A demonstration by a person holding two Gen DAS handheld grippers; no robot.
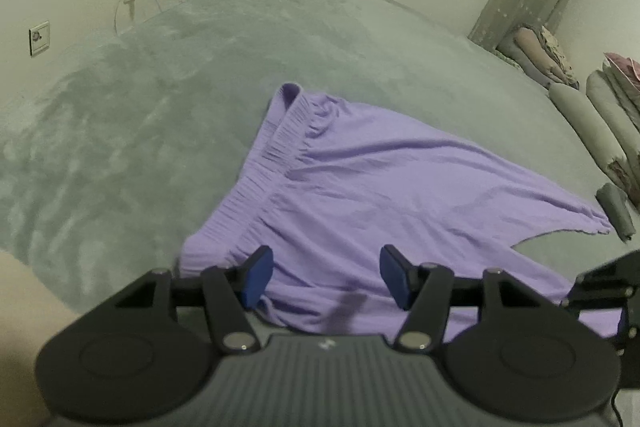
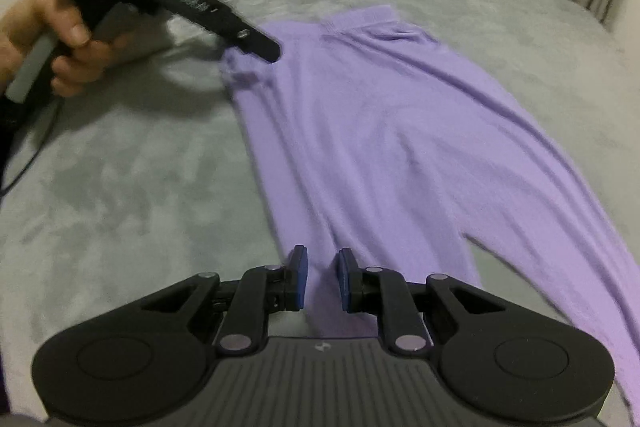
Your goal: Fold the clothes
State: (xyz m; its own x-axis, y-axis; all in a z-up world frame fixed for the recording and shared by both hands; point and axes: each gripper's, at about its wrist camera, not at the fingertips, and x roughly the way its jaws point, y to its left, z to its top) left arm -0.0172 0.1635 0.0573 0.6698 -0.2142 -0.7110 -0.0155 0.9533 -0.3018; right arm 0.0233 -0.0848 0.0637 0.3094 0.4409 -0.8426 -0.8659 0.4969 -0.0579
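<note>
Lavender pants point(image 2: 380, 131) lie spread flat on a grey plush bed cover point(image 2: 120, 187), both legs open, one layer, no fold visible.

Right gripper point(image 2: 322, 279): jaws part-open, a narrow gap between blue pads, w/ purple fabric of the near leg showing in the gap. Cannot tell whether the pads touch cloth; they're not pressed together.

Left gripper point(image 1: 326, 277): jaws spread wide, hovering over the hip area just below the elastic waistband point(image 1: 276, 155), pinching nothing. In the right wrist view its black body sits by the waistband's near corner, held by a hand point(image 2: 60, 39).

Long axis: waistband at the far end, near the wall; legs run back toward the person, splitting at the crotch. Seen from the right gripper, the second leg angles off to the right.

Judgement: looks like a lengthwise fold is being set up. To do it well, grip waist corner & leg edge on the same side, lift both together, keep the fabric taut btwn grippers, lay leg on leg w/ edges matched.

A dark folded item point(image 1: 616, 215) lies beyond the far leg hem.
</note>
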